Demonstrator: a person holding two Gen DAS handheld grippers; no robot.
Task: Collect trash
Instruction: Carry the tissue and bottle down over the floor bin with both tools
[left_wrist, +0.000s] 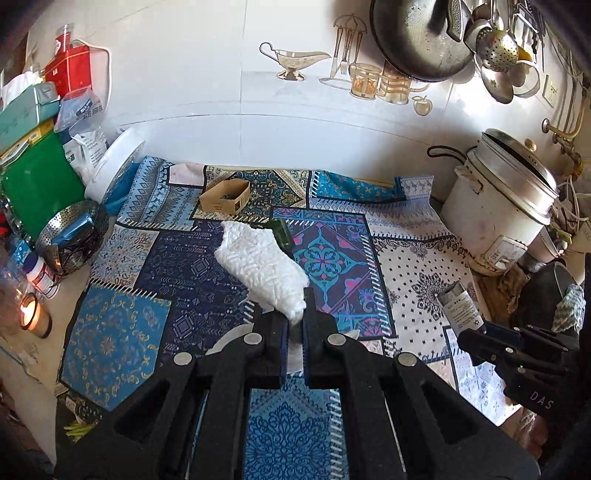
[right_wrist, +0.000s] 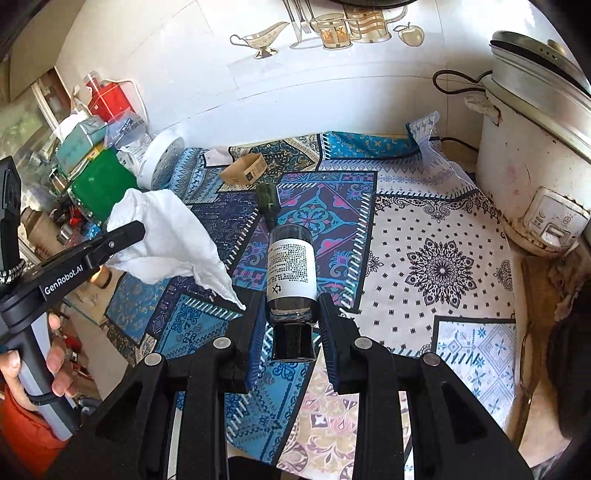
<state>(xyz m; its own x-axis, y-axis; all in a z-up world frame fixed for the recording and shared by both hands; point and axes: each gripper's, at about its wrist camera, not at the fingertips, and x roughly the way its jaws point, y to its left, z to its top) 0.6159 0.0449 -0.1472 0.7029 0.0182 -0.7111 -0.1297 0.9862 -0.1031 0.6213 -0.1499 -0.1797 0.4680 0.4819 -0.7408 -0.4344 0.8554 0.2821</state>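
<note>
Holding two trash items at once, both lifted off the patterned cloth (right_wrist: 443, 266). Left gripper (left_wrist: 294, 325) pinching a crumpled white paper towel (left_wrist: 258, 264) at its near end, jaws nearly together with only the wad between them; towel sticking forward and up-left from the fingertips. Right gripper (right_wrist: 291, 321) clamping a small labelled bottle (right_wrist: 291, 271) across its lower body near the dark cap, jaws partway apart at bottle width, long axis running straight out along the fingers (cap end toward the camera).

Still lying on the cloth: a dark green bottle (right_wrist: 269, 197), directly ahead of the right gripper, just past the held bottle's far end, long axis roughly in line with the fingers, slightly tilted. Seeing the same green bottle from the left wrist view half hidden behind the towel. Open cardboard box (right_wrist: 243, 170) sitting farther back, near the wall.

Judging the right side nearer and better aligned to the green bottle, but full (so dropping off first looking necessary). No bin visible in either view; cannot tell where the drop-off lies.
</note>
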